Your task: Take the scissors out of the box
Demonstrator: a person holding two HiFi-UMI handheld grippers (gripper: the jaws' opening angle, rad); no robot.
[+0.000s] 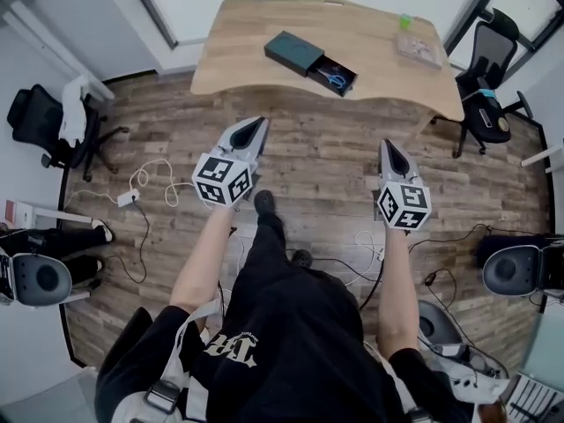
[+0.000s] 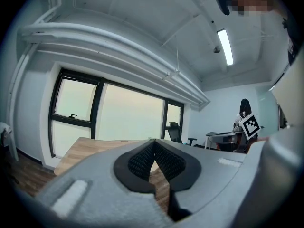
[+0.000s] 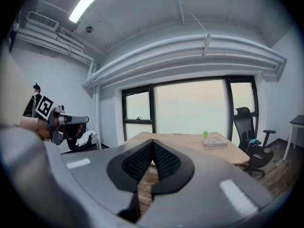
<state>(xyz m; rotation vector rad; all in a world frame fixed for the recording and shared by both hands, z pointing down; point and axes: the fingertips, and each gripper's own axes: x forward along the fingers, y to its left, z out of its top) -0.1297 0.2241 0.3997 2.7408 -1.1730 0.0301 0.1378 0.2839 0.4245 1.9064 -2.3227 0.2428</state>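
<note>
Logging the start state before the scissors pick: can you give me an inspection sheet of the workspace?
Surface: wooden table, mostly bare.
Job's things: dark box, slid open; blue-handled scissors inside.
Clutter: green cup and flat tray near the table's right end.
Grippers: left tongs and right tongs shut, empty, over the floor, short of the table.
Cables: white cable and black cables loose on the floor.
Surroundings: office chairs on both sides; windows beyond.
</note>
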